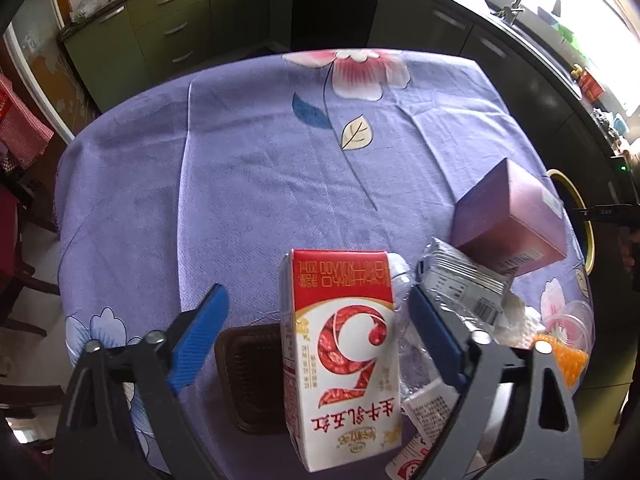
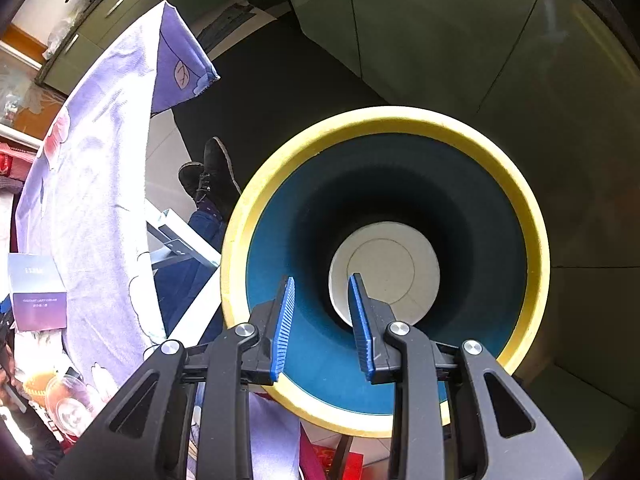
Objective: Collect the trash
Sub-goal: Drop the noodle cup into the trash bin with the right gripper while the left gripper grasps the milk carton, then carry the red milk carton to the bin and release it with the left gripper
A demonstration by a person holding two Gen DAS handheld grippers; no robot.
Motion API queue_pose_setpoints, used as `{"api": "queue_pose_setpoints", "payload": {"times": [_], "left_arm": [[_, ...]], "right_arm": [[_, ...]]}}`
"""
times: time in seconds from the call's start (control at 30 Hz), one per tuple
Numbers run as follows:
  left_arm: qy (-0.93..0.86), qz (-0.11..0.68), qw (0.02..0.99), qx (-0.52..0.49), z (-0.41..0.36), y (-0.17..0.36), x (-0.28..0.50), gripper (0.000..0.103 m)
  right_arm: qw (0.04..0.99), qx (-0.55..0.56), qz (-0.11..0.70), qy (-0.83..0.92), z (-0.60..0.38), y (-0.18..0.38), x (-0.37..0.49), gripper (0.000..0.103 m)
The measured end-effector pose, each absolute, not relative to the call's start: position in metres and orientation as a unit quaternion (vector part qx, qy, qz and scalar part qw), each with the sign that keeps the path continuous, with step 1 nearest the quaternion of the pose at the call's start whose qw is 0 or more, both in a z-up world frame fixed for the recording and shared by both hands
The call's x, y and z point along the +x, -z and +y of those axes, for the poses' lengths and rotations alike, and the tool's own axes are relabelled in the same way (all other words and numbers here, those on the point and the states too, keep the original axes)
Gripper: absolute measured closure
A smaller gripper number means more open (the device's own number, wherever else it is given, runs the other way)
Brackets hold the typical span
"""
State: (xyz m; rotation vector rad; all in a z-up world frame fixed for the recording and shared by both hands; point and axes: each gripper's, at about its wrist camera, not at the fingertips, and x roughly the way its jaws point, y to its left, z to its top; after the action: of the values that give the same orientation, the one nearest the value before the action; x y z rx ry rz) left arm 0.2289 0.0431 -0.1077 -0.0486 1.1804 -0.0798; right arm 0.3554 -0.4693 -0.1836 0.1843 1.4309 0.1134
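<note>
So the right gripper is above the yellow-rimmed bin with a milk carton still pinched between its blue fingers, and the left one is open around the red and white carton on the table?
Not quite. The right wrist view shows the right gripper above the yellow-rimmed bin with nothing between its blue fingers; they stand apart and empty. The rest holds: in the left wrist view, the left gripper is open around the red and white carton on the table.
</note>
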Motion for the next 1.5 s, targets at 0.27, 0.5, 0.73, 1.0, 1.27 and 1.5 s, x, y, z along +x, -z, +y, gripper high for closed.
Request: {"api": "queue_pose_setpoints", "payload": {"times": [0.27,0.5,0.73,1.0,1.27,1.5], "left_arm": [[0.021,0.578,0.816,-0.015,0.045,0.120,0.238,0.032],[0.015,0.574,0.819,0.004,0.042,0.119,0.239,0.042],[0.027,0.559,0.829,-0.010,0.057,0.108,0.231,0.053],[0.037,0.533,0.845,-0.020,0.067,0.095,0.221,0.053],[0.045,0.512,0.858,-0.005,0.057,0.078,0.212,0.053],[0.054,0.494,0.868,-0.004,0.051,0.059,0.201,0.053]], "right_arm": [[0.746,0.074,0.660,-0.047,-0.463,0.194,0.360,0.072],[0.753,0.080,0.651,-0.054,-0.451,0.199,0.367,0.072],[0.762,0.100,0.639,-0.037,-0.456,0.190,0.370,0.072],[0.766,0.097,0.635,-0.031,-0.450,0.179,0.372,0.072],[0.771,0.094,0.628,-0.038,-0.446,0.174,0.370,0.072],[0.777,0.099,0.621,-0.041,-0.449,0.176,0.365,0.072]]}}
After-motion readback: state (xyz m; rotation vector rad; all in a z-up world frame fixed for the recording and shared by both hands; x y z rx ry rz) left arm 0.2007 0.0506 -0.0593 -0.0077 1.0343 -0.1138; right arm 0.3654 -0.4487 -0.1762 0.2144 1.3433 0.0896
